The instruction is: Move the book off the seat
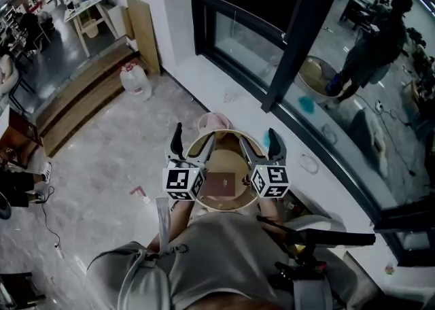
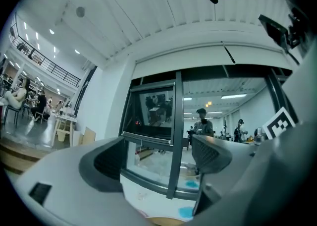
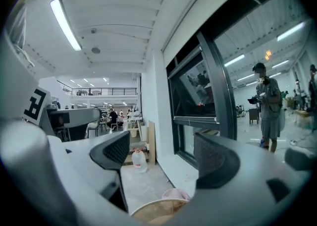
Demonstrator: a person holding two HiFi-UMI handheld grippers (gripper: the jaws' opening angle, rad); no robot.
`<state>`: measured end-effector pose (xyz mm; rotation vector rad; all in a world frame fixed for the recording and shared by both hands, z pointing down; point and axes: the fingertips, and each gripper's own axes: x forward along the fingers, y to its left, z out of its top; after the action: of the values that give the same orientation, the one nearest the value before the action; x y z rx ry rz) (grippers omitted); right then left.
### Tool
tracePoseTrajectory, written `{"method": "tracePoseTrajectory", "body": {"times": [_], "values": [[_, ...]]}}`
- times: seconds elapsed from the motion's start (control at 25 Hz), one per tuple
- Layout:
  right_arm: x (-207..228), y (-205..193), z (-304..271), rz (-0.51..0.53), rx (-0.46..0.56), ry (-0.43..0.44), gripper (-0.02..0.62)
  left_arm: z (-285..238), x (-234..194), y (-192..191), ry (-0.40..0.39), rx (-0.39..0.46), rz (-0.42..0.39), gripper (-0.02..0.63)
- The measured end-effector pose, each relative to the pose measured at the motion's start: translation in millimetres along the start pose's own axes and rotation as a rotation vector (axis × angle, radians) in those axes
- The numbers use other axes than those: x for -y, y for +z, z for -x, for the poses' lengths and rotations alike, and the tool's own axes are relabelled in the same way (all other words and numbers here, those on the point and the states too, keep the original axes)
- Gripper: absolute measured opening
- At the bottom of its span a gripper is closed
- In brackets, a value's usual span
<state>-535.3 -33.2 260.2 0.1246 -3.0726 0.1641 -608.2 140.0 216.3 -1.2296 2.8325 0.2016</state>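
**Head view.** The book (image 1: pixel 219 183), thin, brown and closed, lies flat near the middle of the round seat (image 1: pixel 230 133), inside its raised rim. The left tongs (image 1: pixel 193 145) and right tongs (image 1: pixel 259 145) hang level above the seat, one towards each side edge. Both are released, jaws apart with nothing between them. The book is probably light and stiff, with a fairly smooth cover. Lying flat, it offers only thin edges, so a pinch across a free edge or the spine, once one side is tipped up, seems the best hold. Containers: a water jug (image 1: pixel 136 81) stands on the floor, fill not discernible. A pink tub (image 1: pixel 216 122) sits just beyond the seat's far edge, contents hidden.
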Motion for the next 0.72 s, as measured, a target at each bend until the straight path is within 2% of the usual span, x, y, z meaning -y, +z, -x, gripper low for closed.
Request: {"method": "tracePoseTrajectory", "body": {"times": [0.36,0.72], "values": [[-12.1,1.0,6.5,0.0,0.007,0.022,0.408,-0.6,9.1,-6.3,-0.039,-0.016,0.027,0.422],[-14.6,-4.7,12.4,0.003,-0.005,0.02,0.408,3.2,8.3,-15.3,-0.039,-0.031,0.049,0.42]]}}
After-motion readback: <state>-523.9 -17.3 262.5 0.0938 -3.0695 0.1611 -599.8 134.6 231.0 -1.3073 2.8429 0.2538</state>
